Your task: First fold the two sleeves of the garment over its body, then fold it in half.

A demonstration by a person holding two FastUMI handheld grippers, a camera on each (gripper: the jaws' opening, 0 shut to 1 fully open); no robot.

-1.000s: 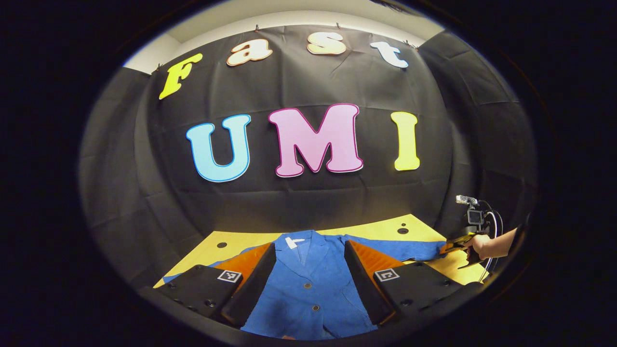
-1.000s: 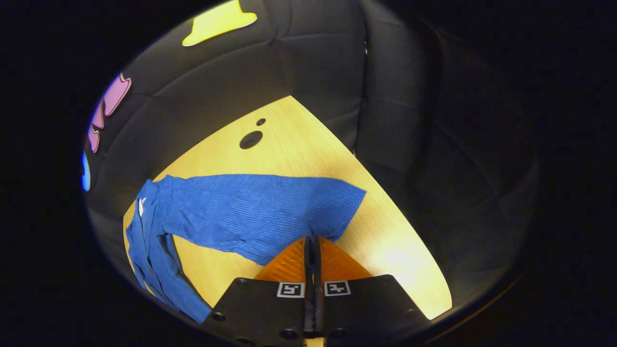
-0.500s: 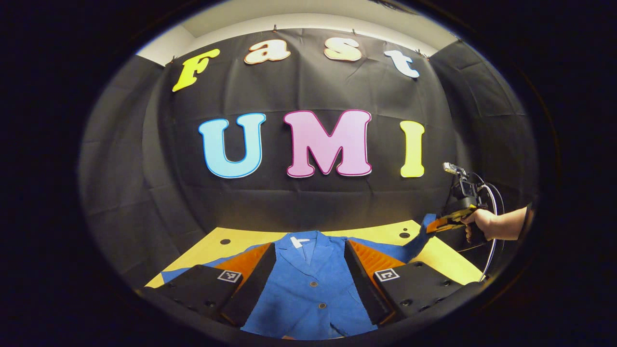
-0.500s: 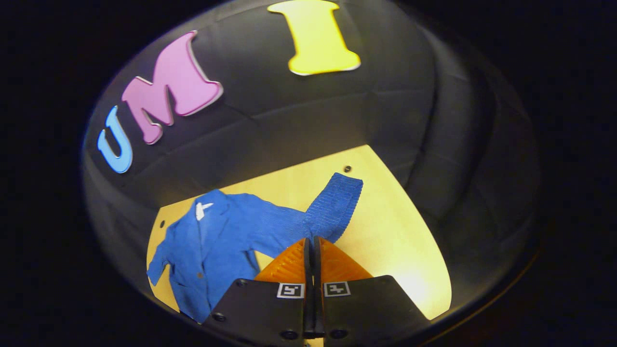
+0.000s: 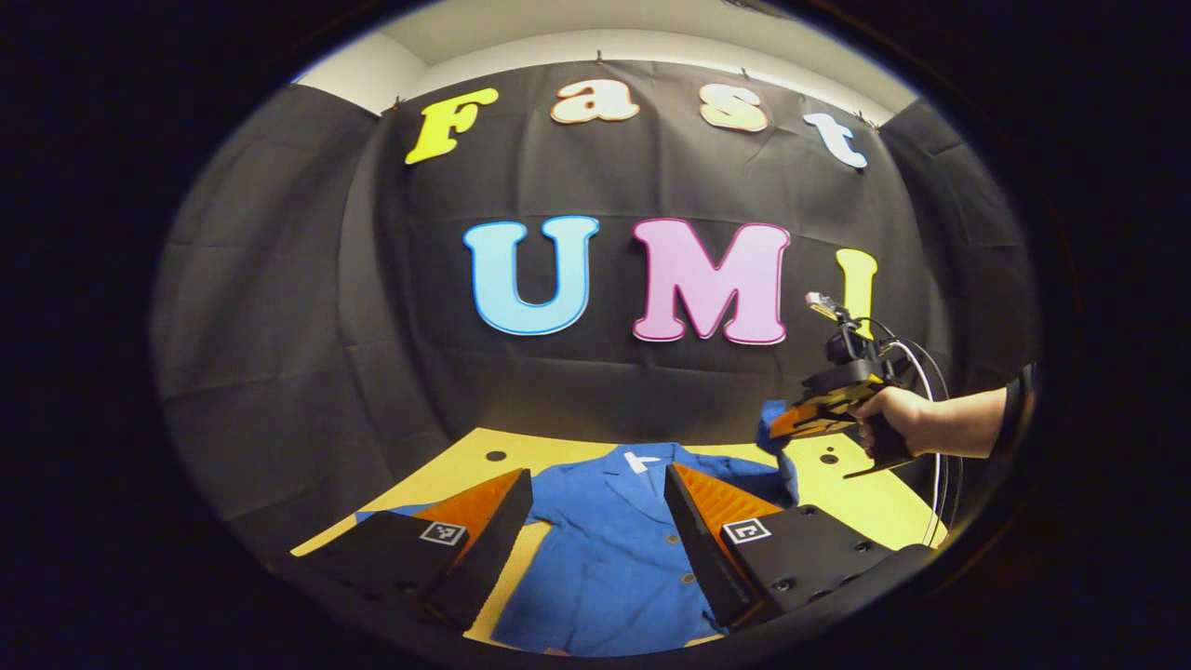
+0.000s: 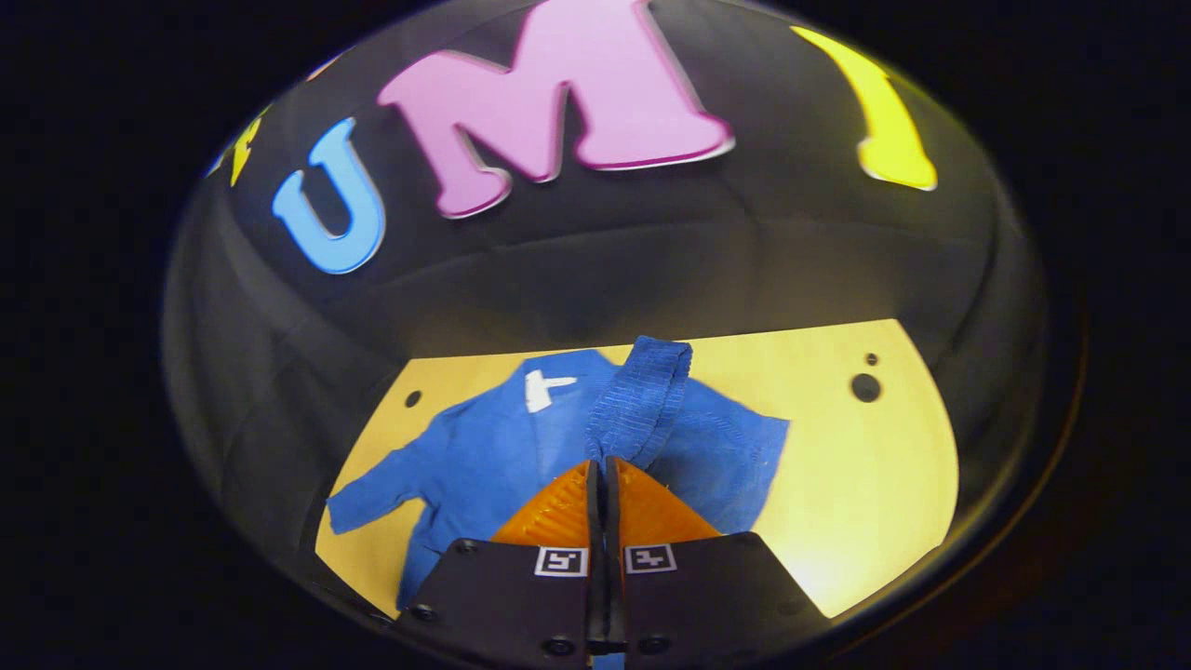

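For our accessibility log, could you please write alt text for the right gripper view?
The right gripper, shut on a sleeve, holds it lifted over the body of a blue jacket. The jacket lies on a yellow table, its other sleeve spread out.

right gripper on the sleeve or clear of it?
Touching. Right gripper view: right gripper is shut on the sleeve, cloth pinched between its fingers and lifted over the jacket.

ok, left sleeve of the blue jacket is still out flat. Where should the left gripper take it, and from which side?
Probably at the cuff end of the left sleeve, which lies flat and spread away from the jacket body on the yellow table. Come from the table's outer left side, fingers pinching the cuff edge, so the sleeve can swing over the body. The left gripper is open above the jacket.
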